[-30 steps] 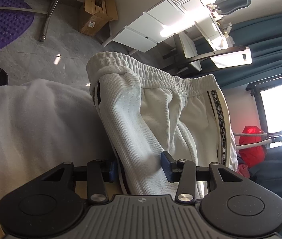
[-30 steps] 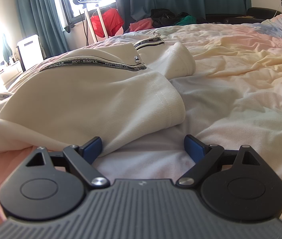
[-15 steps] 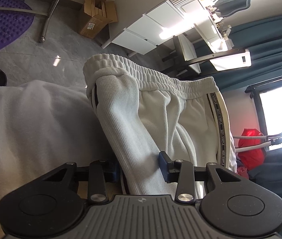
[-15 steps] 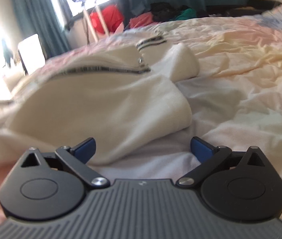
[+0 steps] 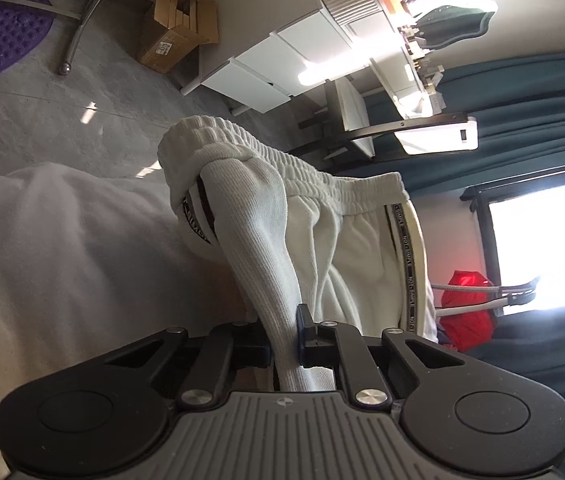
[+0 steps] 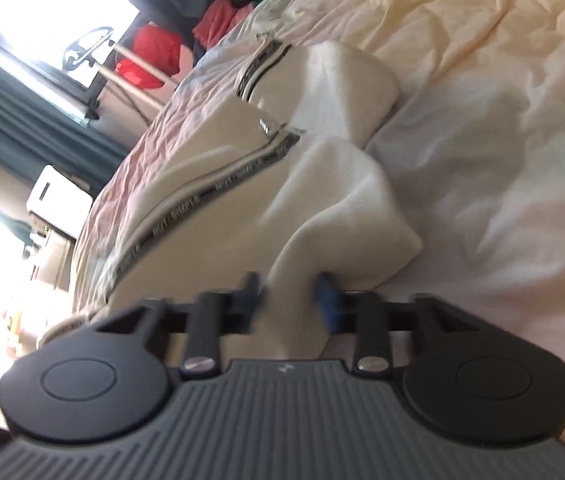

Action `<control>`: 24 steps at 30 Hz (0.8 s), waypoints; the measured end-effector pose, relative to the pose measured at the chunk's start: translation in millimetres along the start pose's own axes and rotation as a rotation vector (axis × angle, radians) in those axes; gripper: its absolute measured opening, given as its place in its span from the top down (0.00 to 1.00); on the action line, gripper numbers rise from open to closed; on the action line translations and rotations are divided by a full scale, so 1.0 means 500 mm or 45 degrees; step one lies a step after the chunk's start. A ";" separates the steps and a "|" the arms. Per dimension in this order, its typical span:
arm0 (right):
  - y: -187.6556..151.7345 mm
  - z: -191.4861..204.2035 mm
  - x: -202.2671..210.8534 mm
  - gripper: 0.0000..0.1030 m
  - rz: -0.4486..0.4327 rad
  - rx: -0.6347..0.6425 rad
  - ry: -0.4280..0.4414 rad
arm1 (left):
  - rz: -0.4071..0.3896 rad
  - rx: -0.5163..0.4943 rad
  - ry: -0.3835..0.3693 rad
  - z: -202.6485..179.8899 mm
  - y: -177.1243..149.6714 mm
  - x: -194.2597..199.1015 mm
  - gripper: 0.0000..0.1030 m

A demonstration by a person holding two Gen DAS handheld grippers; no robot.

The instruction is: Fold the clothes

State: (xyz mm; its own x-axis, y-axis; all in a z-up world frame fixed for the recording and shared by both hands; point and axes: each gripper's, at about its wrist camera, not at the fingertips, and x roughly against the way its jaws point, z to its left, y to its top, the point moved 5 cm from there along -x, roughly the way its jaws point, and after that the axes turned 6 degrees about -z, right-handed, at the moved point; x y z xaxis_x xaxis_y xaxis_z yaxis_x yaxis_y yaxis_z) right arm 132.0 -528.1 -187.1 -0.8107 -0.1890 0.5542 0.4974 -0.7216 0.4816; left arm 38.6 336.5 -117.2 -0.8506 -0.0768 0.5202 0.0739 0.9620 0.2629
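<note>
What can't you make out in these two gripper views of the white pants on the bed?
- Left wrist view: the fabric of the white pants inside the left gripper; its body hides where the pinched ridge ends.
- Right wrist view: motion blur smears the right gripper, so the fingertips' contact with the leg hem is unclear.
- Both views: side stripe lettering only partly legible; small, blurred.
- Label on the cardboard box: too small.

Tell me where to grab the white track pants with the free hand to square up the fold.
Neither is free: both hand-held grippers clamp cloth. To regrip the white track pants, take the elastic waistband at its striped corner, approaching edge-on; that thick gathered hem pinches cleanly.
</note>
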 end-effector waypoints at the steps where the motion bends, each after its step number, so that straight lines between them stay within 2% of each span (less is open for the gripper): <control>1: 0.011 0.004 0.017 0.84 -0.081 -0.040 0.043 | -0.004 0.005 -0.023 -0.003 0.002 0.002 0.89; 3: 0.033 0.017 0.054 0.85 -0.247 -0.079 0.114 | -0.015 -0.010 -0.075 -0.015 0.003 0.010 0.89; 4: 0.044 0.024 0.071 0.86 -0.295 -0.087 0.109 | -0.020 -0.021 -0.101 -0.022 0.002 0.014 0.90; 5: 0.052 0.029 0.080 0.86 -0.286 -0.119 0.142 | -0.022 -0.025 -0.123 -0.027 0.002 0.019 0.90; 7: 0.067 0.044 0.102 0.95 -0.275 -0.135 0.178 | -0.017 -0.012 -0.163 -0.033 0.000 0.025 0.90; 10: 0.078 0.050 0.124 0.95 -0.267 -0.039 0.061 | -0.009 0.011 -0.154 -0.031 -0.003 0.030 0.90; 16: 0.019 -0.025 0.100 0.91 -0.113 -0.155 -0.116 | 0.018 0.042 -0.104 -0.011 -0.003 0.032 0.89; 18: -0.008 -0.047 0.081 0.88 -0.047 -0.246 -0.154 | 0.018 0.030 -0.085 -0.009 -0.004 0.031 0.89; 19: -0.022 -0.056 0.071 0.80 -0.010 -0.310 -0.161 | 0.017 0.018 -0.073 -0.008 -0.005 0.030 0.89; 20: -0.030 -0.061 0.064 0.67 0.009 -0.385 -0.149 | 0.018 0.007 -0.064 -0.008 -0.007 0.028 0.89; 23: -0.036 -0.040 0.045 0.46 0.039 -0.507 -0.162 | 0.021 -0.002 -0.042 -0.006 -0.011 0.017 0.90; 24: -0.036 -0.029 0.041 0.44 0.025 -0.555 -0.195 | 0.022 0.005 -0.030 -0.004 -0.013 0.012 0.89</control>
State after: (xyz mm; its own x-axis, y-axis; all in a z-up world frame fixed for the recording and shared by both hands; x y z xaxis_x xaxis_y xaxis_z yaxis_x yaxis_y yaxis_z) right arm 101.7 -528.6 -194.1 -0.7310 -0.1288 0.6701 0.3095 -0.9378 0.1574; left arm 34.0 329.4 -113.9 -0.8612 -0.0536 0.5053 0.0869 0.9642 0.2505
